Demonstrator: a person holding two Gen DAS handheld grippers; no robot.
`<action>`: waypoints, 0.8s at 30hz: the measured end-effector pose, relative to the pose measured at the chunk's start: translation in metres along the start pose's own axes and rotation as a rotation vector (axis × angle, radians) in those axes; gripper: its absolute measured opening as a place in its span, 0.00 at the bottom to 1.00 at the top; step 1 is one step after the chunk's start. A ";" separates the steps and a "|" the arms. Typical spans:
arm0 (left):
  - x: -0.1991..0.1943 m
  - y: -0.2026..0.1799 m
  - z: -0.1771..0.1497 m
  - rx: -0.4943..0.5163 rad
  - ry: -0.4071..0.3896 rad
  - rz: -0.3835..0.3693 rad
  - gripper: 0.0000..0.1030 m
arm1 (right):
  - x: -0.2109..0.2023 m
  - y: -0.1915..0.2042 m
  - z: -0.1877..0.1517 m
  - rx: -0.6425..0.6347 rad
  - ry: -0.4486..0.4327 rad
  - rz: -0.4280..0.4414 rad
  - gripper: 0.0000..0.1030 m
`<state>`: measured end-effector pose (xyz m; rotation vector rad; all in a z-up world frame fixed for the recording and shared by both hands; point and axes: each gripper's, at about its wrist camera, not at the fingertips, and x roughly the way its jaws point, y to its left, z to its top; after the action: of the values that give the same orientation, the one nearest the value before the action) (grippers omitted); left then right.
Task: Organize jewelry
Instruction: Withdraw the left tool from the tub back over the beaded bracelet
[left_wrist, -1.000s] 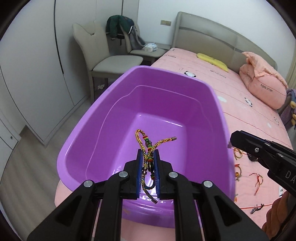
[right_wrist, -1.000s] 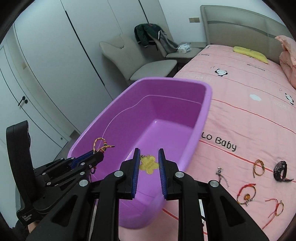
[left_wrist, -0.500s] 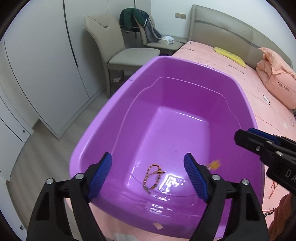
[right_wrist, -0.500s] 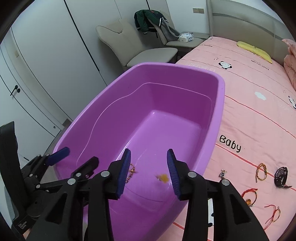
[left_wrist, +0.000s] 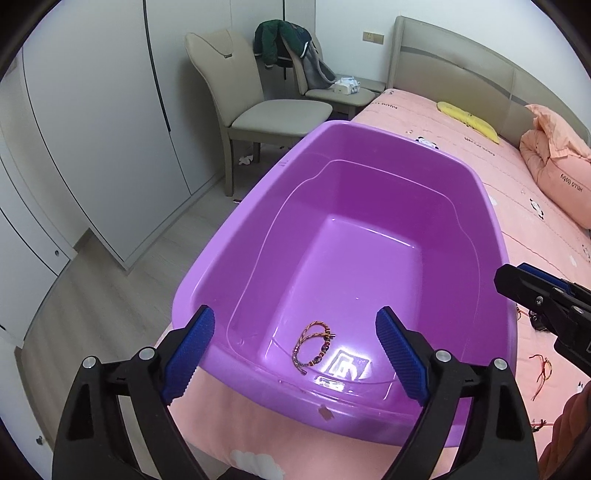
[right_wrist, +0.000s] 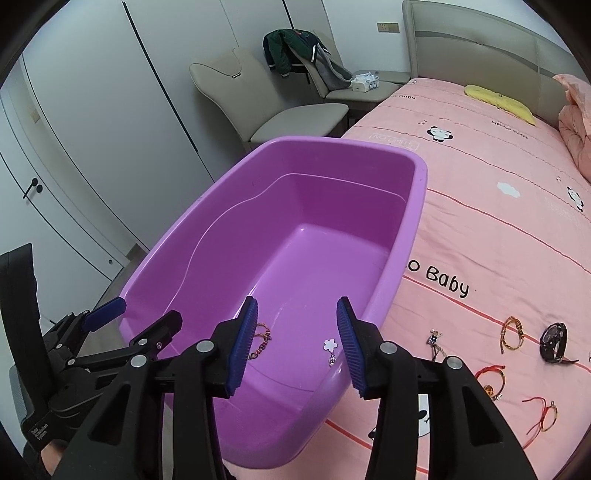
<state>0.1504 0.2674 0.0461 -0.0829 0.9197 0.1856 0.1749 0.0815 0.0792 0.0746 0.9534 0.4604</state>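
Plastic, glossy and purple, forms the deep rounded tub (left_wrist: 476, 206) sitting at the bed's (right_wrist: 491, 206) near left edge. On its smooth floor by the near wall lies a braided cord bracelet (left_wrist: 312, 347), and beside it a small flower-shaped charm (right_wrist: 330, 345). The left gripper (left_wrist: 295, 354) hangs over the tub, ribbed blue pads spread wide and holding nothing. The right gripper (right_wrist: 295, 339) is likewise parted and empty. More cord bracelets (right_wrist: 511, 332) and a dark watch (right_wrist: 553, 341) lie on the pink quilted sheet right of the tub.
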 end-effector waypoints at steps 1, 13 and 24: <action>-0.003 -0.001 -0.001 0.001 -0.003 -0.002 0.85 | -0.003 -0.001 -0.001 0.000 -0.005 0.000 0.43; -0.048 -0.023 -0.036 0.005 -0.029 -0.047 0.88 | -0.060 -0.027 -0.041 0.019 -0.084 -0.041 0.49; -0.089 -0.071 -0.106 0.004 -0.011 -0.100 0.91 | -0.111 -0.086 -0.123 0.080 -0.087 -0.133 0.52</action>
<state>0.0289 0.1707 0.0521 -0.1242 0.9031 0.0910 0.0521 -0.0586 0.0704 0.1022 0.8852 0.2945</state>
